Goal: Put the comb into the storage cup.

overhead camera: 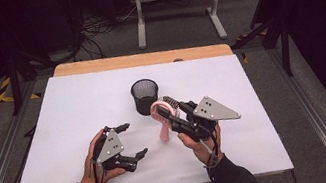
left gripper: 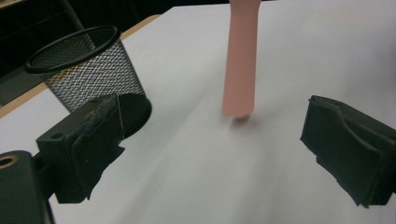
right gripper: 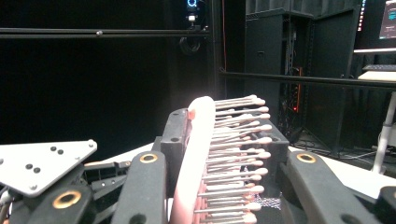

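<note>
A pink hairbrush (overhead camera: 163, 131) stands nearly upright, with its handle end just above or on the white table (overhead camera: 258, 125). My right gripper (overhead camera: 170, 111) is shut on the brush's head. In the right gripper view the bristled head (right gripper: 196, 149) sits clamped between the jaws of the right gripper (right gripper: 226, 144), bristles pointing right. My left gripper (overhead camera: 135, 138) rests open, low over the table, to the left of the handle. In the left gripper view the pink handle (left gripper: 240, 60) hangs ahead of the wide-apart jaws of the left gripper (left gripper: 219, 149), with nothing between them.
A black mesh cup (overhead camera: 145, 96) stands upright just behind the brush, and shows at the left in the left gripper view as the mesh cup (left gripper: 86, 65). A wooden strip (overhead camera: 95, 65) runs along the table's far edge. Beyond it are a desk frame and cables on the floor.
</note>
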The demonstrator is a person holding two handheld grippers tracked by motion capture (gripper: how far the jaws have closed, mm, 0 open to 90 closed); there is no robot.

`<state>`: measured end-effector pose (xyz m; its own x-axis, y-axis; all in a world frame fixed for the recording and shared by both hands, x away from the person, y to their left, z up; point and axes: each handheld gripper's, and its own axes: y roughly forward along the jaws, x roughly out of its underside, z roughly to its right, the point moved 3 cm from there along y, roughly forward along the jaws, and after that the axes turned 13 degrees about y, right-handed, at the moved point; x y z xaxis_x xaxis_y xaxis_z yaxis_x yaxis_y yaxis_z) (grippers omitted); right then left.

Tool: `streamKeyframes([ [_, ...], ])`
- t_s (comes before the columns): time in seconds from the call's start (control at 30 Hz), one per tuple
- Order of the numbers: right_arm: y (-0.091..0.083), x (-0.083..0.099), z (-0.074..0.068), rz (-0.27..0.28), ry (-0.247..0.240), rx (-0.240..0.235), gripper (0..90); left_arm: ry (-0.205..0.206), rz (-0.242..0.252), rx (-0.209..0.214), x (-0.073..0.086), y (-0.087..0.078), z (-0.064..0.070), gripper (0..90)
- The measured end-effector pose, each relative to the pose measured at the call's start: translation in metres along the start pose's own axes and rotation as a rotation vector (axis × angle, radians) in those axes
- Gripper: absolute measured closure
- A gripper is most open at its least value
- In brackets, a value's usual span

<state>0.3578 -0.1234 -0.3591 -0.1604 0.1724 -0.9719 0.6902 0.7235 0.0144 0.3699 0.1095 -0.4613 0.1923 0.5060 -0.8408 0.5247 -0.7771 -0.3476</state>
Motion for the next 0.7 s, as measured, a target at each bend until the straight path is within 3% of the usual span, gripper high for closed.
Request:
streamKeyframes([
  [0.27, -0.002, -0.002, 0.002, -0.003, -0.011, 0.002, 63.3, -0.021, 0.031, -0.025, 0.007, -0.024, -0.012, 5.8],
  [0.7, -0.005, -0.006, 0.005, -0.005, -0.025, 0.005, 63.3, -0.023, 0.012, -0.045, 0.027, -0.052, -0.018, 4.8],
])
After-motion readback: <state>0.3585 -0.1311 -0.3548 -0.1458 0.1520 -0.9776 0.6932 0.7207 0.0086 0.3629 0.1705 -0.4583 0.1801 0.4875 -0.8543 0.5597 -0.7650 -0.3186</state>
